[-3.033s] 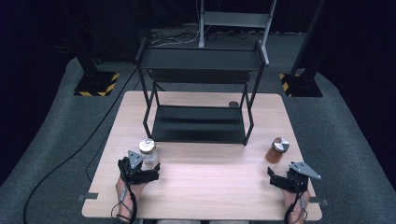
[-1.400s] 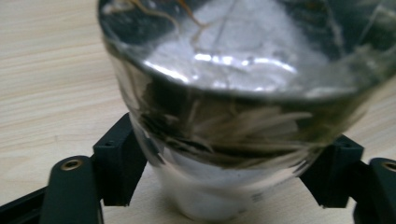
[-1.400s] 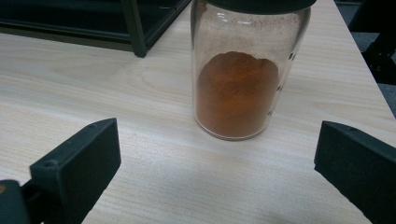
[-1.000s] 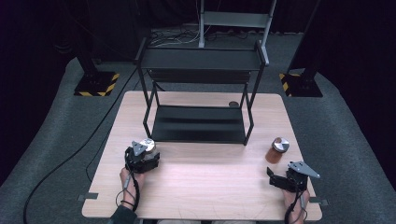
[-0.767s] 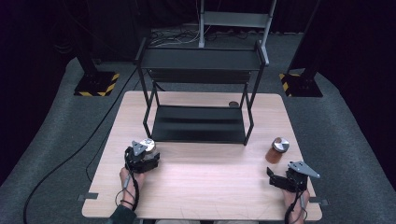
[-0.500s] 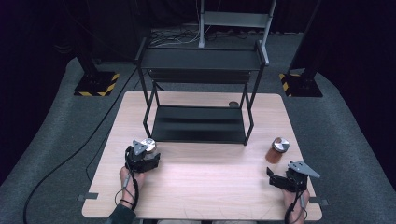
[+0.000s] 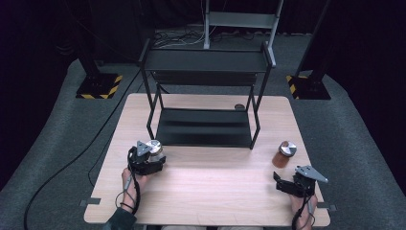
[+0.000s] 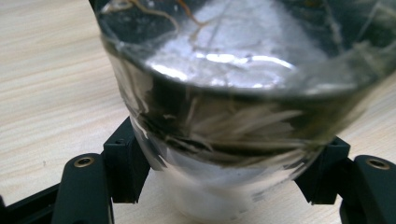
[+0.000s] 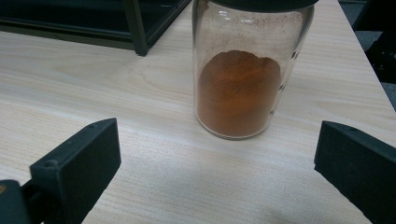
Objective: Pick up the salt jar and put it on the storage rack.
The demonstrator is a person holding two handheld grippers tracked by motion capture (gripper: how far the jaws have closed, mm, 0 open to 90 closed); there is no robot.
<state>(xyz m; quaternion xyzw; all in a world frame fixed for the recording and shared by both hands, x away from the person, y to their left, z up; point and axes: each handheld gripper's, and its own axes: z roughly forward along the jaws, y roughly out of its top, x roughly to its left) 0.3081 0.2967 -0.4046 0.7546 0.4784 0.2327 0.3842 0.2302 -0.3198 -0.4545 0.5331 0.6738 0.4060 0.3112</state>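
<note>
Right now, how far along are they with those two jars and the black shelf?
Nothing looks finished: the black shelf carries no jar. In hand: the left tool has its jaws on either side of the clear jar, apparently gripping it. Left: the orange-powder jar stands untouched on the table, ahead of the open right tool.

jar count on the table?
2. A clear jar sits front-left between the left gripper jaws. A jar of orange powder stands front-right, just ahead of the open right gripper. The shelf rack looks empty.
</note>
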